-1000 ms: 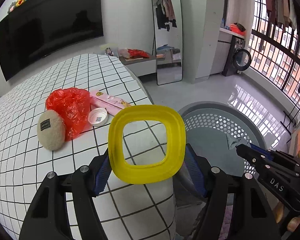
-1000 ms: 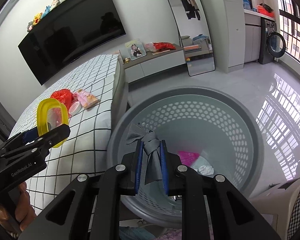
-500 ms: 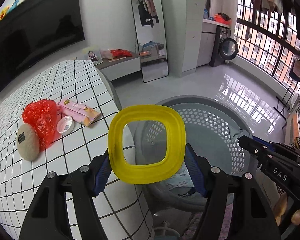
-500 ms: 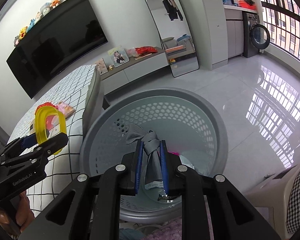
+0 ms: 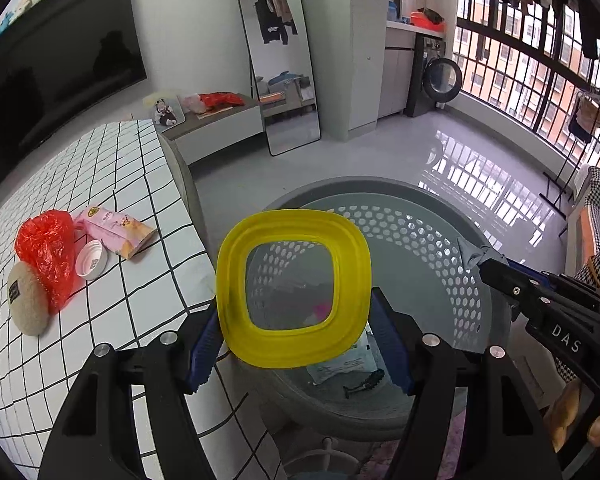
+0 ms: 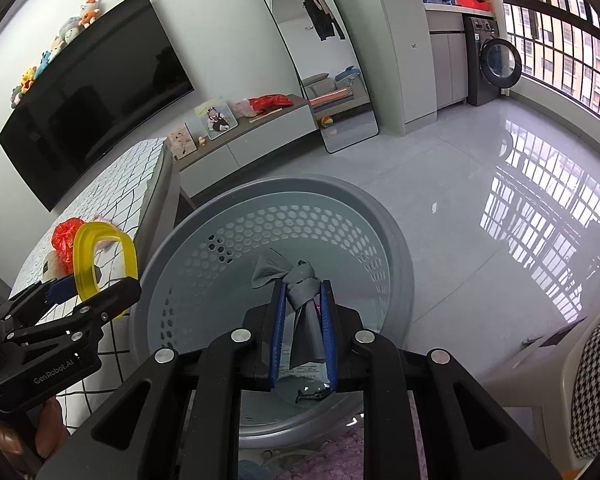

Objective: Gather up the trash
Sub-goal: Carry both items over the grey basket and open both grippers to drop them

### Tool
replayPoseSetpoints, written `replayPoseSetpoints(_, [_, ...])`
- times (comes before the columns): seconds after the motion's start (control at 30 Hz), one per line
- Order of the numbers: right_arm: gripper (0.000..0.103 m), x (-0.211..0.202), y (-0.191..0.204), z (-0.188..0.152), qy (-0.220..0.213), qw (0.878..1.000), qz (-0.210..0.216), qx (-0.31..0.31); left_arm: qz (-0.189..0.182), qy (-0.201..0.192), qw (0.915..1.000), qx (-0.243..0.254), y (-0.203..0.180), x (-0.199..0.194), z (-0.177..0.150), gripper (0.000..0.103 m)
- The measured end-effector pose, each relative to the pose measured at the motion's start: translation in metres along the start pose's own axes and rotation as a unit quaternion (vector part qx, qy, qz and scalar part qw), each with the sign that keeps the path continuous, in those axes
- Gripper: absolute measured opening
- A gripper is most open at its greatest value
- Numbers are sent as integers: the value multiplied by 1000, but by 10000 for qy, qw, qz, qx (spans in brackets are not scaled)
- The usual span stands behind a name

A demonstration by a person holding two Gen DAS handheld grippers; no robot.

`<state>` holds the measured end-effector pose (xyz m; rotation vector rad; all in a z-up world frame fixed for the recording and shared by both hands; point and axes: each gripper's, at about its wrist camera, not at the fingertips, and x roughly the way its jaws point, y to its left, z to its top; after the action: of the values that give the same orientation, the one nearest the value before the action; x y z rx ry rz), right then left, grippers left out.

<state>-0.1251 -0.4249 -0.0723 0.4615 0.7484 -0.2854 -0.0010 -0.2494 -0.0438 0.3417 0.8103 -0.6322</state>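
My left gripper (image 5: 296,344) is shut on a yellow square ring lid (image 5: 236,280), held upright over the near rim of the grey perforated basket (image 5: 420,240). My right gripper (image 6: 303,308) is shut on a knotted grey bag (image 6: 300,284), which hangs over the basket (image 6: 228,248). The left gripper and the yellow lid (image 6: 85,264) show at the left of the right wrist view. Inside the basket lie a white packet (image 5: 340,364), something pink and a small black item. On the checked bed (image 5: 140,280) remain a red plastic bag (image 5: 44,248), a pink wrapper (image 5: 112,228), a white cap (image 5: 91,260) and a beige pad (image 5: 27,304).
A TV (image 6: 92,112) hangs on the far wall above a low cabinet (image 6: 252,136). A standing mirror (image 5: 276,60) leans beyond the basket. Glossy floor (image 6: 500,208) spreads to the right toward barred windows. A houndstooth chair (image 6: 596,384) stands at the right edge.
Both grippers have travelled from the bed side toward the basket. The yellow lid now hangs over the basket's rim instead of over the bed, and the grey bag sits further over the basket.
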Motion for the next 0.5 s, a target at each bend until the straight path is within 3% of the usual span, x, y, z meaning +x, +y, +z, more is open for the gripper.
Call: replayPoseSetpoints(0.5, [17, 16, -1, 5, 166, 9998, -108, 31, -88, 260, 9996, 102, -14, 25, 0, 66])
